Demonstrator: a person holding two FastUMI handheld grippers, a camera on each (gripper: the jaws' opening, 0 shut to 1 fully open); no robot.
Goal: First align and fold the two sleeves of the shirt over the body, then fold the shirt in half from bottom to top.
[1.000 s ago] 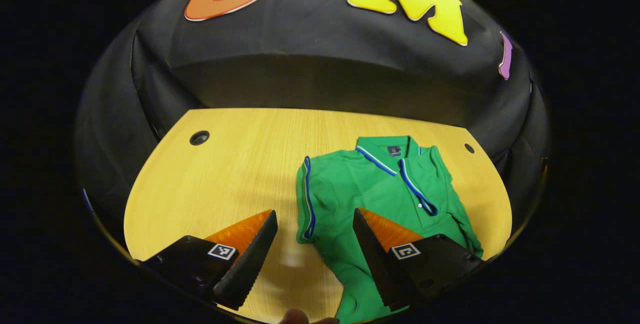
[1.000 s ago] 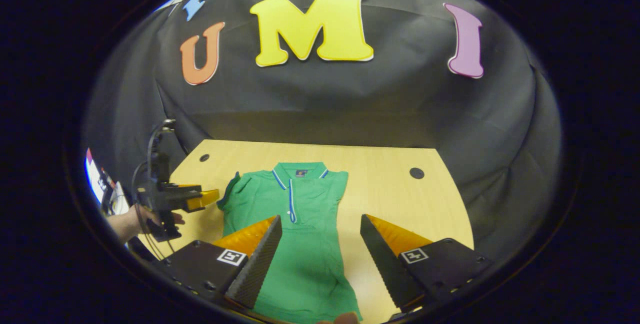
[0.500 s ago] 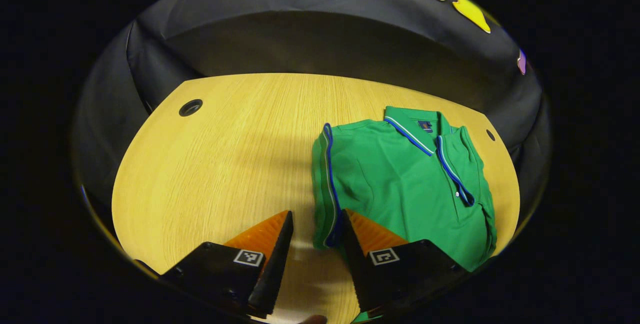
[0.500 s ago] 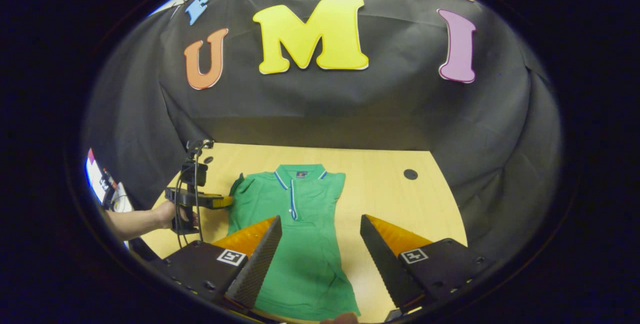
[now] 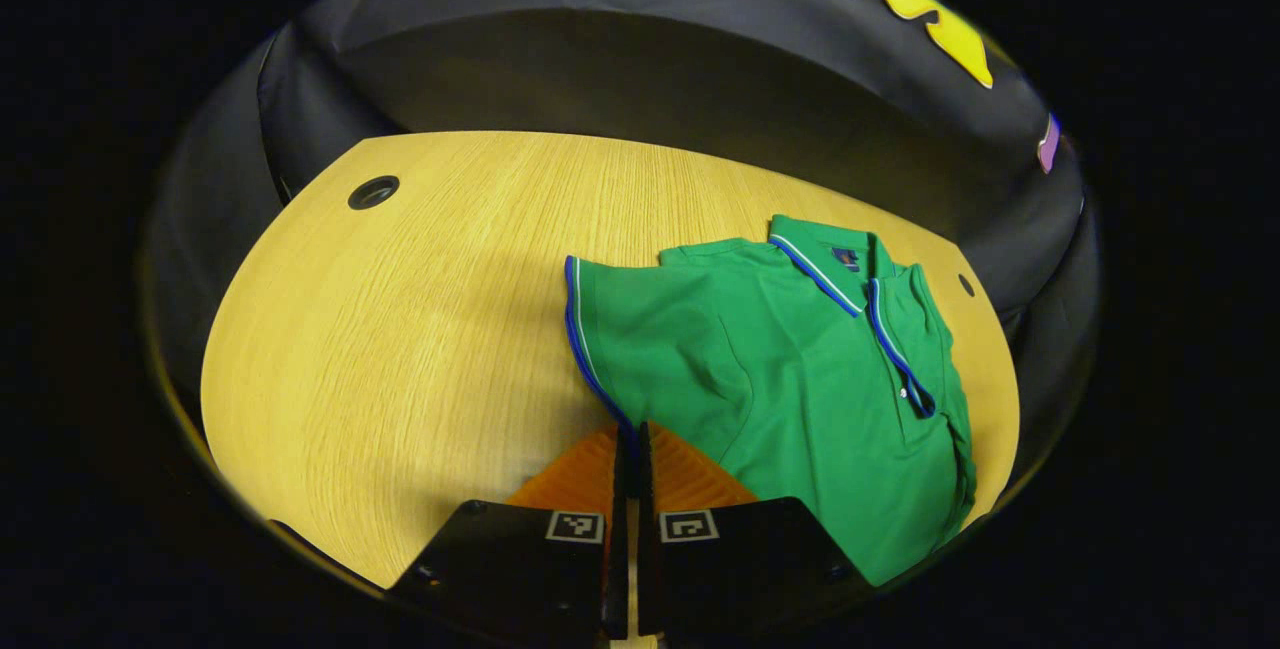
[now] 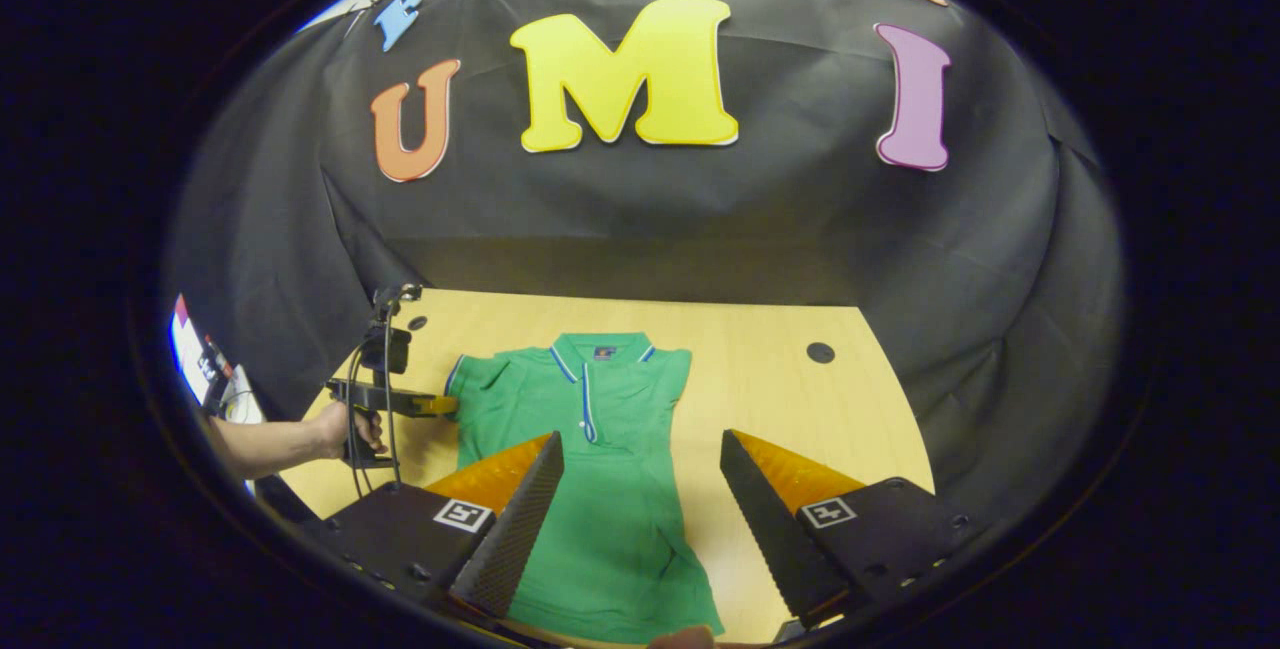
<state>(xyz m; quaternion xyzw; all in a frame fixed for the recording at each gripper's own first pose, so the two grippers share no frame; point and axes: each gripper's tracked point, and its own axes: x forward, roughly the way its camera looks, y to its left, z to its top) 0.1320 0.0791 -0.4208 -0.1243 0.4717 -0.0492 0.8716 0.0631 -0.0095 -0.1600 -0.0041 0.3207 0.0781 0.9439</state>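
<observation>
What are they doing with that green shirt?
A person is folding a green polo shirt with blue and white trim that lies on a light wooden table, using a gripper in each hand. The left gripper has its jaws shut on the edge of the shirt's sleeve, which is spread out to the side. The right gripper hangs open above the lower part of the shirt, holding nothing. No fold over the body is done yet.

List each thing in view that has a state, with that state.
left gripper: shut on the left sleeve's trimmed edge.
right gripper: open, held above the shirt's lower half.
shirt: flat on the table, face up, unfolded lengthwise.
left sleeve: pulled outward, not folded over the body.
</observation>
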